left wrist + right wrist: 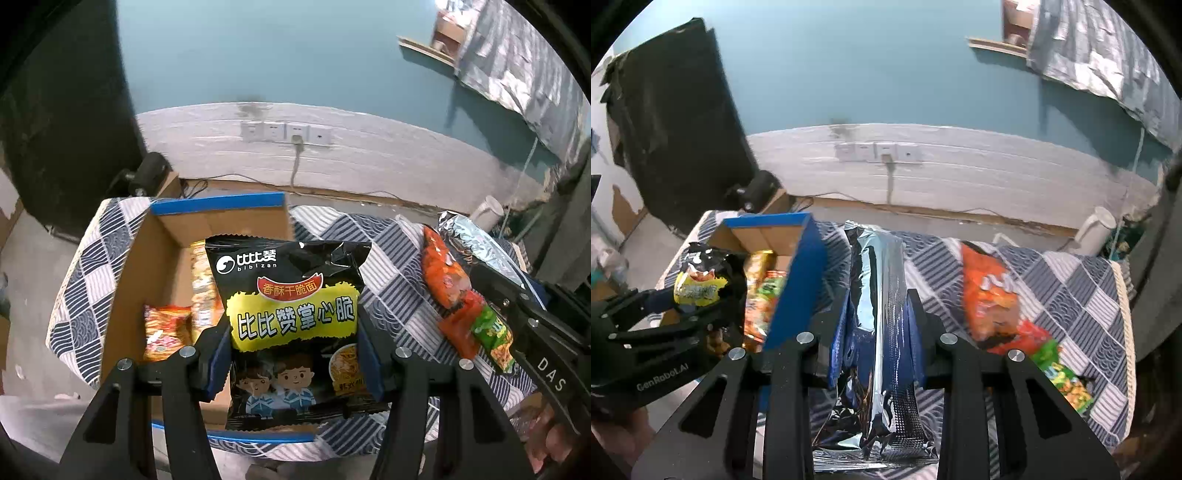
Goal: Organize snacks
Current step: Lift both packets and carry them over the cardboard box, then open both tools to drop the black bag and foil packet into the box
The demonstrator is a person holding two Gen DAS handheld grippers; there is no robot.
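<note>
The left wrist view looks down into the cardboard box (162, 266), showing its brown floor with an orange snack packet (164, 332) and a tall yellowish packet (202, 284) standing against each other; the right wrist view sees that box (798, 280) only from outside, mostly its blue side wall, with packets peeking over the rim. The right view alone shows the full run of the checkered cloth (1082, 295) to the right of the claw, and a white jug (1097, 230) beyond the table's far edge.

The left gripper (293, 354) is clamped on the black noodle bag (291, 325), its blue pads pressing both sides of the bag's lower half; the bag stands upright between the fingers, over the box's near right part. In the right view the same bag (701, 288) shows crumpled, to the left of the right claw.

The right gripper (877, 332) grips the silver foil bag (879, 295), fingers pinched against its long sides, the bag stretching ahead along the fingers, just right of the box wall. Right of this claw lie the orange chip bag (990, 291) and a green packet (1063, 376), touching, on the cloth
</note>
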